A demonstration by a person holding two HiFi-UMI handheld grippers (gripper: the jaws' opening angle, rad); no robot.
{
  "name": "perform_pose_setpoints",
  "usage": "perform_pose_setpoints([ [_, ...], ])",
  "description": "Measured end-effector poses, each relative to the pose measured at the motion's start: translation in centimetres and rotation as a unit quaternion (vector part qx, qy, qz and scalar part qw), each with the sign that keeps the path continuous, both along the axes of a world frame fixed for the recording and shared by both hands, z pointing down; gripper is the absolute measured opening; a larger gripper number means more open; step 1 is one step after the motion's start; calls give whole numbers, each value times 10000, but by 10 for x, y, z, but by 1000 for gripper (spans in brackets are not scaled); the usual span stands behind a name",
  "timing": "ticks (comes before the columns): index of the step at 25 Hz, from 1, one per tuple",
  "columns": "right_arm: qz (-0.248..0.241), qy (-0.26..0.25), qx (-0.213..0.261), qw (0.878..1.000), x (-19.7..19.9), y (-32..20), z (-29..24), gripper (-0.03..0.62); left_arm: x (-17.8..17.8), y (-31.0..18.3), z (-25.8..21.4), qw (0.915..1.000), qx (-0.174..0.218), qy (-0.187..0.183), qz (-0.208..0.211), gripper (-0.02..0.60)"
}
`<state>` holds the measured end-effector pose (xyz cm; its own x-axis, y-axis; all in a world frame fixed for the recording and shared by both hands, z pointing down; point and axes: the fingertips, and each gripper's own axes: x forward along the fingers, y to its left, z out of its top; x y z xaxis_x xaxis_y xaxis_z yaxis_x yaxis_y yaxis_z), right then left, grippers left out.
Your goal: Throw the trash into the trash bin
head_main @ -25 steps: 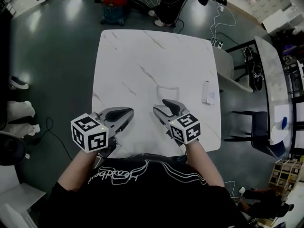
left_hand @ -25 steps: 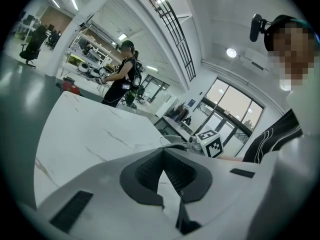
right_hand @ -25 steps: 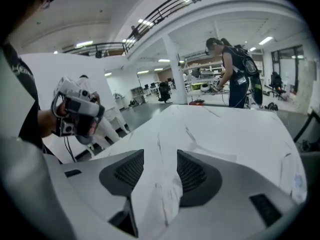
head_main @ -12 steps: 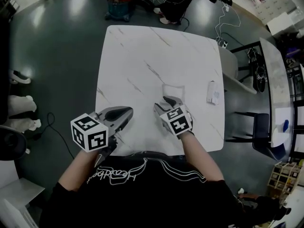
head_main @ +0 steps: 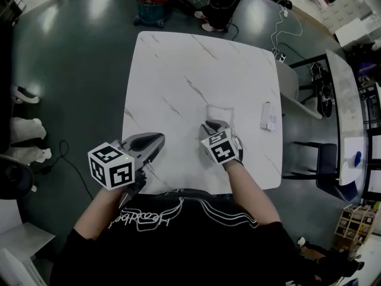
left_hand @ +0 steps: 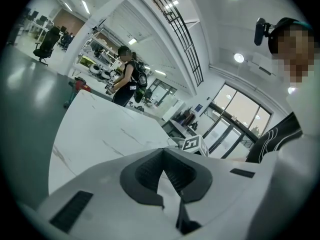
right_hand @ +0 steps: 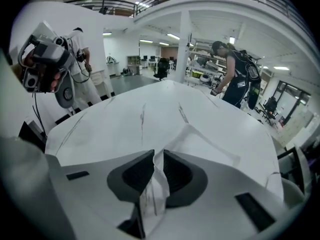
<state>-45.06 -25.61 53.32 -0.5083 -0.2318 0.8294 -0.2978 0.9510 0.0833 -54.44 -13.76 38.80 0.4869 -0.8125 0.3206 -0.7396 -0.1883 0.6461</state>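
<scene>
White veined counter (head_main: 178,70), dark floor (head_main: 71,70) — right gripper (head_main: 213,124) jaws just closed onto wrapper (right_hand: 153,186) near front edge; left gripper (head_main: 159,139) jaws together.

Head cam: overhead, steep down, mid-range; whole table (head_main: 178,70) w/ left gripper (head_main: 159,140) & right gripper (head_main: 209,125). Gripper views: low, close behind own jaws, facing across same tabletop twd standing person (left_hand: 127,79) at far edge.

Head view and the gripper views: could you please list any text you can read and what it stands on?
Black shirt: white script, upside down, looks like "Headbe…", rest unclear.
Paper strip: faint print, too small to read.
White packet: print too blurred to read.
</scene>
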Motion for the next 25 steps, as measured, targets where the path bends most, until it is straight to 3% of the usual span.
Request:
perform_pose_setpoints([
  [12, 31, -480, 574, 9972, 3, 9, -15, 51, 13, 5, 5, 9999, -57, -34, 128, 3],
  [21, 350, -1455, 968, 9840, 12, 12, -94, 51, 39, 1, -9, 9990, 44, -58, 437, 3],
  [25, 494, -1726, 1193, 9765, 36, 15, -134, 51, 63, -5, -20, 9978, 111, 21, 646, 3],
])
